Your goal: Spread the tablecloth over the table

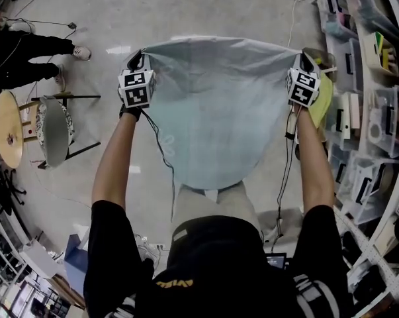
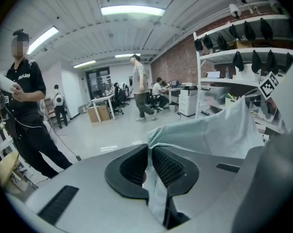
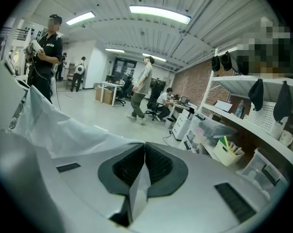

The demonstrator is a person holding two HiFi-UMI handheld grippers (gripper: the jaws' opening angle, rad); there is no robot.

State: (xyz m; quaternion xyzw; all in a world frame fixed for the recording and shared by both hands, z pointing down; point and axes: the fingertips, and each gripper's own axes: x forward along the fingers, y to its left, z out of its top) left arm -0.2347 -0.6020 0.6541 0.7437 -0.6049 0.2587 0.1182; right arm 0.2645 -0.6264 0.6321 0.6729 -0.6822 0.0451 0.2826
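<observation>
Fingers (image 2: pixel 171 168) of the left gripper (image 1: pixel 135 58) and the right gripper (image 1: pixel 304 58) are each pinching a top corner of the pale tablecloth (image 1: pixel 212 118). That tablecloth is hanging taut between both pairs of fingers and sagging below them in a rounded sheet.

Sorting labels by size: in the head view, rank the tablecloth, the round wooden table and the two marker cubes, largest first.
1. tablecloth, by far
2. wooden table, slightly bigger than a cube, though farther from the camera
3. left cube and right cube: alike, so no ranking
</observation>
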